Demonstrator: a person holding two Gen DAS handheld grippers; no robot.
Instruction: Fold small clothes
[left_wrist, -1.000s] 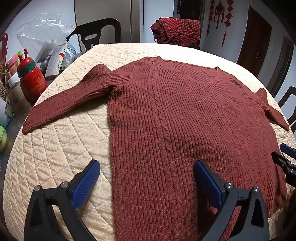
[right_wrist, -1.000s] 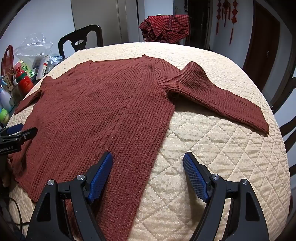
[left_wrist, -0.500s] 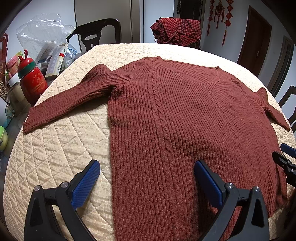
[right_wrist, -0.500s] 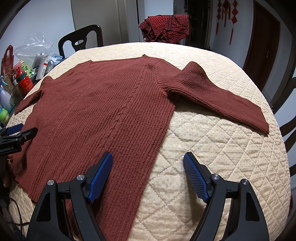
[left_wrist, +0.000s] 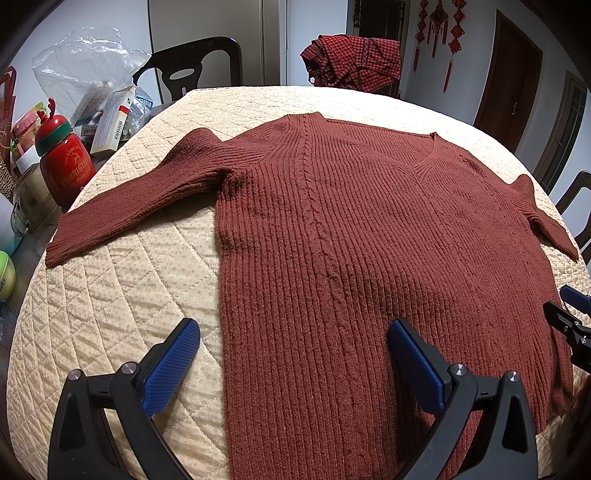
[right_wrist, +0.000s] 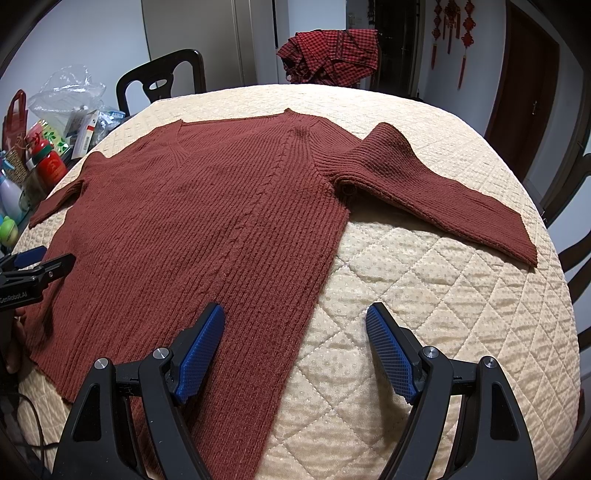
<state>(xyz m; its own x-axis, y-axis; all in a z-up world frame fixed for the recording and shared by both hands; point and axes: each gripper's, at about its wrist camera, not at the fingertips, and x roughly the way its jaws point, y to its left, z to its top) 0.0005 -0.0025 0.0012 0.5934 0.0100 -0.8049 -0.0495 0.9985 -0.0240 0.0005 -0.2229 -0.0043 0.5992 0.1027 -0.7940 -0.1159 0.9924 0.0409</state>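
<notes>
A dark red ribbed V-neck sweater (left_wrist: 351, 236) lies flat, front up, on the cream quilted table cover (left_wrist: 110, 302), sleeves spread out to both sides. It also shows in the right wrist view (right_wrist: 221, 229). My left gripper (left_wrist: 291, 354) is open and empty above the sweater's lower left side edge. My right gripper (right_wrist: 295, 343) is open and empty above the lower right side edge. Each gripper's tips show at the other view's edge: the right gripper (left_wrist: 569, 314) and the left gripper (right_wrist: 37, 262).
A red Christmas bottle (left_wrist: 64, 166), boxes and a plastic bag (left_wrist: 85, 74) crowd the left table edge. A red checked garment (left_wrist: 354, 61) hangs over a chair at the far side. Dark chairs (left_wrist: 188, 70) stand around the table.
</notes>
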